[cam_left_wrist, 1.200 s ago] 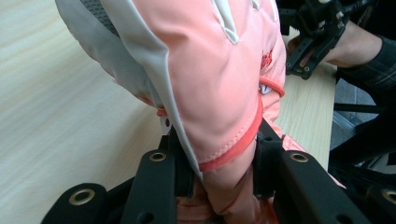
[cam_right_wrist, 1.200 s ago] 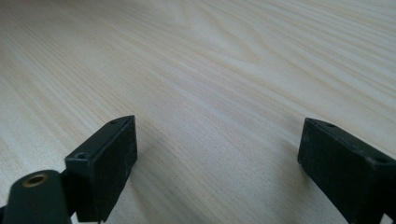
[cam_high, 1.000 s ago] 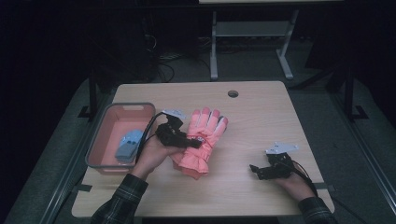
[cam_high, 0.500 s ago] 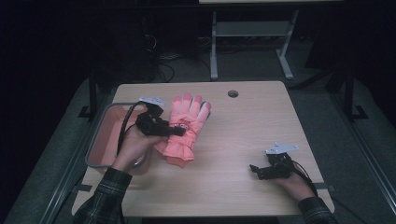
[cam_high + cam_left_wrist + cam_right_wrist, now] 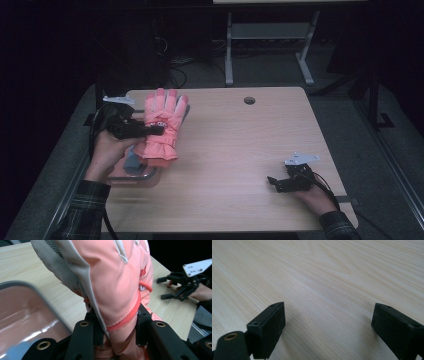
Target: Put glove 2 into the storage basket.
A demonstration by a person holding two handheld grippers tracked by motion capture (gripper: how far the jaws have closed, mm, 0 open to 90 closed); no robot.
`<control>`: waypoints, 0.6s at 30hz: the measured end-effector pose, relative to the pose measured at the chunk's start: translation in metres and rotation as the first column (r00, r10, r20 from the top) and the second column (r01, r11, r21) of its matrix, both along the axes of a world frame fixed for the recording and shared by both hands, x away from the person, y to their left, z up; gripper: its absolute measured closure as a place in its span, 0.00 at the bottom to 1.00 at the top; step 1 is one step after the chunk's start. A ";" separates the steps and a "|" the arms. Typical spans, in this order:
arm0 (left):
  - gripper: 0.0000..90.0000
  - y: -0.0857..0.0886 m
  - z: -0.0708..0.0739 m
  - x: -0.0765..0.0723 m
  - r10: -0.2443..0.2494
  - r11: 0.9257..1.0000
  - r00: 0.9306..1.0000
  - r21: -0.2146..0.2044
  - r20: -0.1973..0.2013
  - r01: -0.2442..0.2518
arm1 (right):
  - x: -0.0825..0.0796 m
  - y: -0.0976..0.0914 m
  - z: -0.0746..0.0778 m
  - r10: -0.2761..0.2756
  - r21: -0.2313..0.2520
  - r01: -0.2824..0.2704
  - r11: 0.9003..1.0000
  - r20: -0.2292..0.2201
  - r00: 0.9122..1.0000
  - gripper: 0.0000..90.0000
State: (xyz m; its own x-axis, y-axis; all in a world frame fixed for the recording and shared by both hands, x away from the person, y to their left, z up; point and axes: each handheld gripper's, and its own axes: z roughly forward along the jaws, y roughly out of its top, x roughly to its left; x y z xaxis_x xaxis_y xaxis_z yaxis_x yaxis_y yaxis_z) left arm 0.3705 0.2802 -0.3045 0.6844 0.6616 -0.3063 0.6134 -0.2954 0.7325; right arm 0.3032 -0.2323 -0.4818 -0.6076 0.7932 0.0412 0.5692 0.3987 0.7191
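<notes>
A salmon-pink winter glove hangs in the air over the table's left side, fingers pointing away from me. My left gripper is shut on it near the cuff. In the left gripper view the black jaws pinch the glove from both sides, with my left gripper buried in the fabric. Below the glove stands a pink tray, also seen as the tray at the left, with a blue-grey item in it. My right gripper rests open at the front right; my right gripper has bare wood between its jaws.
The wooden table has a round cable hole near its far edge. A white desk frame stands on the dark floor behind. In the left gripper view the other hand's gripper lies far off on the table.
My left hand has carried the glove leftward and upward, from the table's middle-left to above the tray. The right gripper has stayed where it was.
</notes>
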 end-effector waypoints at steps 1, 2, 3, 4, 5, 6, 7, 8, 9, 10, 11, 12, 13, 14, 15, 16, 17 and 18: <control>0.75 0.006 0.000 0.000 0.013 1.000 1.000 -0.002 -0.001 -0.013 | 0.000 0.000 0.000 0.000 0.000 0.000 1.000 0.000 1.000 0.13; 0.75 0.012 0.000 0.000 0.024 1.000 1.000 -0.002 -0.001 -0.024 | 0.000 0.000 0.000 0.000 0.000 0.000 1.000 0.000 1.000 0.13; 0.75 0.017 -0.001 -0.001 0.035 0.999 0.999 -0.002 -0.004 -0.035 | 0.000 0.000 0.000 -0.001 0.000 0.001 1.000 0.000 1.000 0.13; 0.75 0.022 -0.002 -0.001 0.044 0.999 0.999 -0.003 -0.009 -0.044 | 0.000 0.000 0.000 -0.001 -0.001 0.001 1.000 0.000 1.000 0.13; 0.75 0.027 -0.002 -0.002 0.054 0.999 0.998 -0.002 -0.011 -0.054 | 0.000 0.000 0.000 -0.002 -0.001 0.002 1.000 0.000 1.000 0.13; 0.75 0.031 -0.003 -0.002 0.064 0.998 0.998 -0.002 -0.014 -0.064 | 0.000 0.000 0.000 -0.002 -0.001 0.002 1.000 0.000 1.000 0.13; 0.75 0.036 -0.004 -0.003 0.071 0.997 0.997 0.000 -0.016 -0.071 | 0.000 0.000 0.000 -0.002 -0.001 0.002 1.000 0.000 1.000 0.13; 0.75 0.040 -0.006 -0.003 0.081 0.997 0.997 -0.001 -0.020 -0.081 | 0.000 0.000 0.000 -0.001 -0.001 0.001 1.000 0.000 1.000 0.13; 0.75 0.044 -0.007 -0.003 0.087 0.996 0.996 0.002 -0.025 -0.087 | 0.000 0.000 0.000 -0.001 -0.001 0.001 1.000 0.001 1.000 0.13; 0.75 0.048 -0.008 -0.004 0.096 0.995 0.995 0.005 -0.028 -0.096 | 0.000 0.000 0.000 -0.001 -0.001 0.001 1.000 0.001 1.000 0.13; 0.75 0.052 -0.009 -0.004 0.107 0.994 0.994 0.004 -0.032 -0.107 | 0.000 0.000 0.000 -0.001 -0.001 0.001 1.000 0.001 1.000 0.13; 0.75 0.056 -0.011 -0.003 0.115 0.993 0.993 0.005 -0.036 -0.114 | 0.000 0.000 0.000 -0.004 0.001 0.004 1.000 -0.004 1.000 0.13; 0.75 0.059 -0.013 -0.003 0.122 0.993 0.992 0.005 -0.041 -0.122 | 0.000 0.000 0.000 -0.002 -0.001 0.002 1.000 0.000 1.000 0.13; 0.75 0.062 -0.014 -0.002 0.129 0.992 0.991 0.010 -0.044 -0.128 | 0.000 0.000 0.000 -0.002 -0.001 0.002 1.000 0.001 1.000 0.13; 0.75 0.065 -0.016 -0.002 0.136 0.991 0.989 0.012 -0.050 -0.135 | 0.000 0.000 0.000 -0.001 -0.004 0.001 1.000 0.001 1.000 0.13; 0.75 0.067 -0.018 -0.001 0.139 0.990 0.989 0.017 -0.056 -0.138 | 0.001 0.000 0.000 -0.002 -0.004 0.002 1.000 0.001 1.000 0.13; 0.75 0.069 -0.021 -0.001 0.145 0.989 0.987 0.017 -0.064 -0.144 | 0.001 0.000 0.000 -0.002 -0.003 0.002 1.000 0.001 1.000 0.13; 0.75 0.071 -0.024 0.000 0.147 0.989 0.987 0.020 -0.071 -0.146 | 0.001 0.000 0.000 -0.003 -0.003 0.003 1.000 0.001 1.000 0.13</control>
State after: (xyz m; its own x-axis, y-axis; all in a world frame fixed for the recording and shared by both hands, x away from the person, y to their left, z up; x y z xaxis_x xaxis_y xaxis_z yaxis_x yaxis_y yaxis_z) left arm 0.3707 0.3509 -0.3287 0.5559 0.7582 -0.3407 0.7022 -0.2089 0.6807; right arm 0.3037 -0.2323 -0.4819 -0.6056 0.7948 0.0382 0.5695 0.3994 0.7184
